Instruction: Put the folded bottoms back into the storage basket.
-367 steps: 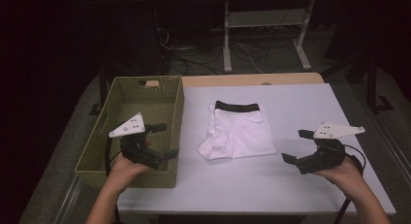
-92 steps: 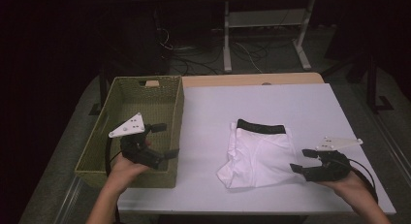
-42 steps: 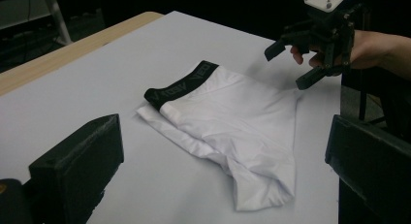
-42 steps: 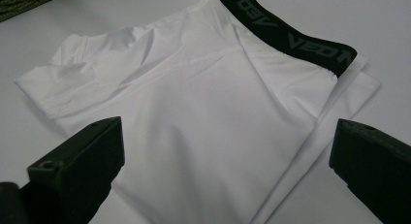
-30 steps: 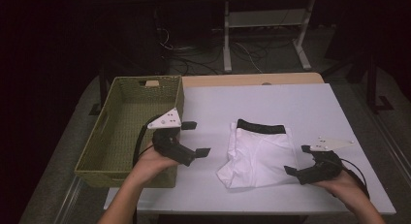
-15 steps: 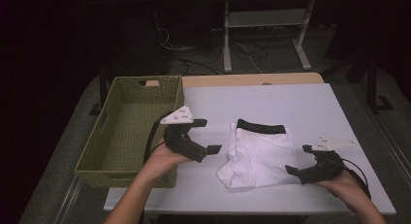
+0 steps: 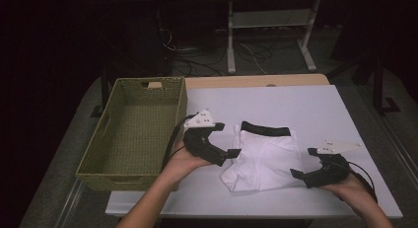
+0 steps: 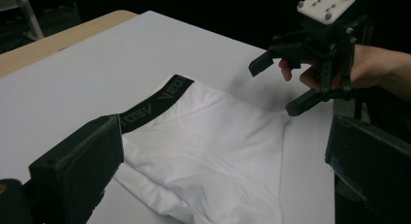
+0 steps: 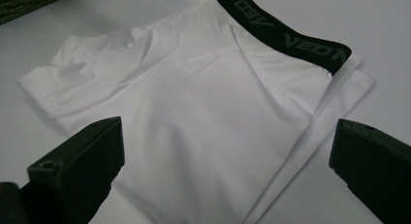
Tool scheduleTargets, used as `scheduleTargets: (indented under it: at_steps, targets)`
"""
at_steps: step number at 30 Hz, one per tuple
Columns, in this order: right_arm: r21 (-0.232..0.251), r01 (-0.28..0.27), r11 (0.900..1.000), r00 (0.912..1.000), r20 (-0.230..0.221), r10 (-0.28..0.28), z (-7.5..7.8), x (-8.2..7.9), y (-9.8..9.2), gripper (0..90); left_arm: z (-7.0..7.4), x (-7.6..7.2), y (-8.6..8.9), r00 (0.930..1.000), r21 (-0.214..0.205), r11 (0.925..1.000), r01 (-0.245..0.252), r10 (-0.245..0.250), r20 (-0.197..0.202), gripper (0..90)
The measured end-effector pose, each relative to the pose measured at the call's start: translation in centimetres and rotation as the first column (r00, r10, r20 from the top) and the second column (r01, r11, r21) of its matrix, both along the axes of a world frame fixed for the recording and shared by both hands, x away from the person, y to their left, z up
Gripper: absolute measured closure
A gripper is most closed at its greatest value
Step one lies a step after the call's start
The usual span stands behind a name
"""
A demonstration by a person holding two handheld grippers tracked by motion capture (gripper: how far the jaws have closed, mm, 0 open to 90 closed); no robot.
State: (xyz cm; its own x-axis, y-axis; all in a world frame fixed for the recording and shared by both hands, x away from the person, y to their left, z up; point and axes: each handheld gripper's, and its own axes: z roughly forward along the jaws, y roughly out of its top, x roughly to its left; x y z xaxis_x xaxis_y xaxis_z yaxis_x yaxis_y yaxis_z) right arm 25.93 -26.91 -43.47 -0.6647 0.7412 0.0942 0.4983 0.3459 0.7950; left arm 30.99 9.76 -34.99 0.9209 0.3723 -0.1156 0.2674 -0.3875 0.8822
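Your left gripper (image 7: 227, 139) and right gripper (image 7: 301, 164) flank the white briefs (image 7: 263, 159), both released and wide, likely set to pinch opposite edges for a fold. The briefs lie flat right of the basket (image 7: 133, 129).

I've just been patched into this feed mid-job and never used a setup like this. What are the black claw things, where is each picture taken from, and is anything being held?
No robot arm is here: a person holds a two-jaw tool in each hand. The high view looks down from above the person's side of the table. In it, the left gripper is at the left edge of the white underwear, and the right gripper at its right edge. The other two pictures come from cameras riding on each gripper, looking along its own black jaws. The left gripper view also shows the right gripper farther off. The underwear, with a black waistband, lies partly folded on the table. A woven basket stands to the left. Both grippers are open and hold nothing.
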Motion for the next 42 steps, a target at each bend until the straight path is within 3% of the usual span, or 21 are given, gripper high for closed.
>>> scheduleTargets:
  at_steps: [19, 25, 29, 42]
  targets:
    - [-0.007, -0.016, 0.9998, 0.9999, -0.001, 0.016, -0.2, -0.1, 0.1, 0.0, -4.4, 0.0, -1.7, 0.9987, 0.060, 0.9977, -0.032, 0.034, -0.037, 0.8]
    - [-0.007, -0.014, 0.9999, 0.9999, -0.002, 0.014, -0.2, -0.1, 0.1, 0.0, -5.2, 0.1, -1.7, 0.9977, 0.060, 0.9964, -0.060, 0.062, -0.028, 4.8]
    - [-0.008, -0.014, 0.9999, 0.9999, -0.003, 0.014, -0.3, -0.2, 0.1, 0.0, -6.1, 0.6, -1.9, 0.9963, 0.086, 0.9934, -0.076, 0.079, -0.034, 6.1]
    - [-0.007, -0.015, 0.9999, 0.9999, -0.004, 0.015, -0.3, -0.1, 0.1, 0.0, -7.5, 2.5, -2.6, 0.9907, 0.111, 0.9856, -0.128, 0.132, -0.032, 15.9]
